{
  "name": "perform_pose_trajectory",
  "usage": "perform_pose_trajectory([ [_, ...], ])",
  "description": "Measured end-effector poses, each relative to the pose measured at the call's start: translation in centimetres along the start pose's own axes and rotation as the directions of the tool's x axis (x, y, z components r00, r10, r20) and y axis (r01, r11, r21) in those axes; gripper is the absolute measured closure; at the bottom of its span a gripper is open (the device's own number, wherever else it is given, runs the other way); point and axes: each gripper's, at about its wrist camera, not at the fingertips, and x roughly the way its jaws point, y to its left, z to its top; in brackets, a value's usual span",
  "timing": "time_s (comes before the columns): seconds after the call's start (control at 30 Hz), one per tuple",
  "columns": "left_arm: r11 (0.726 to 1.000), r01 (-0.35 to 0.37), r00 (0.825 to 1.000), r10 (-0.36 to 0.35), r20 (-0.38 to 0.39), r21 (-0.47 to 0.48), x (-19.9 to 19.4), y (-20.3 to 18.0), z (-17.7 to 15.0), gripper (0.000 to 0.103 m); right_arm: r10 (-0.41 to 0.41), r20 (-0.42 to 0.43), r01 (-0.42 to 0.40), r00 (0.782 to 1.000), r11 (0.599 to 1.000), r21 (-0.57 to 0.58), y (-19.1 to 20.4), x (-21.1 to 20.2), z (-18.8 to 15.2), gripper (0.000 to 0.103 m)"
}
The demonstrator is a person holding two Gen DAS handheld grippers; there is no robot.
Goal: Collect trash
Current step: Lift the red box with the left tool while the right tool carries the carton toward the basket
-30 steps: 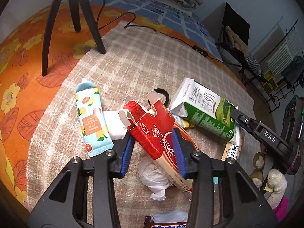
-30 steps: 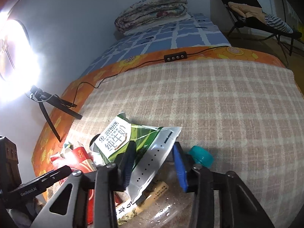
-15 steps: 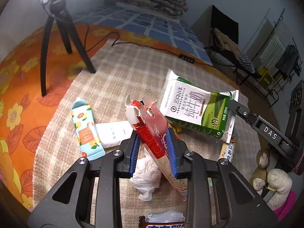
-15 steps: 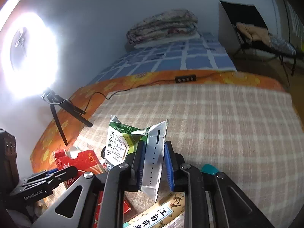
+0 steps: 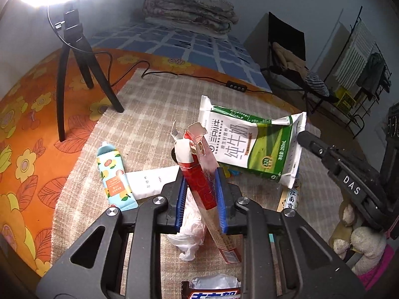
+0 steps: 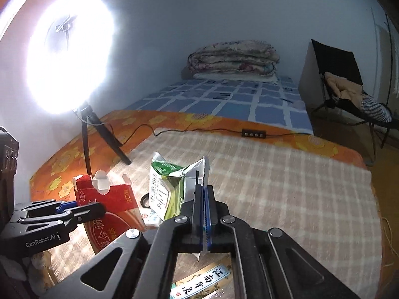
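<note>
A flattened red carton (image 5: 199, 182) stands on edge between the blue pads of my left gripper (image 5: 201, 174), whose jaws are closing and pressing on it. To its right a green-and-white milk carton (image 5: 247, 144) hangs above the checked blanket (image 5: 154, 114). My right gripper (image 6: 202, 191) is shut on that milk carton (image 6: 162, 194) by its flat sealed end. From the right wrist view, the left gripper (image 6: 82, 209) holds the red carton (image 6: 112, 206) at lower left. On the blanket lie a blue fruit-print pouch (image 5: 113, 177), a white paper (image 5: 149, 182), a crumpled tissue (image 5: 189, 234) and a snack wrapper (image 5: 214, 291).
A ring light on a black tripod (image 5: 74, 57) stands at the left on the orange flowered sheet, its cable and switch (image 5: 237, 87) crossing the bed. A folded quilt (image 5: 189, 10) lies at the far end. A chair (image 5: 286, 49), a drying rack and a plush toy (image 5: 359, 246) are on the right.
Both grippers have risen and their jaws have narrowed. The red carton turned from lying flat to standing on edge. The milk carton came up off the blanket, pinched by its end.
</note>
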Motion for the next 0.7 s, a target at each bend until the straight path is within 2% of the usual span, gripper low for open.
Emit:
perform_pose_trajectory([
  [0.33, 1.0, 0.006, 0.999, -0.008, 0.05, 0.029, -2.1, -0.8, 0.4, 0.09, -0.034, 0.074, 0.035, 0.997, 0.999, -0.014, 0.2, -2.7, 0.9, 0.103],
  [0.7, 0.998, 0.02, 0.994, -0.026, 0.103, 0.059, -6.0, -1.7, 0.5, 0.09, -0.036, 0.123, 0.042, 0.992, 0.998, -0.05, 1.2, -7.5, 1.5, 0.103],
])
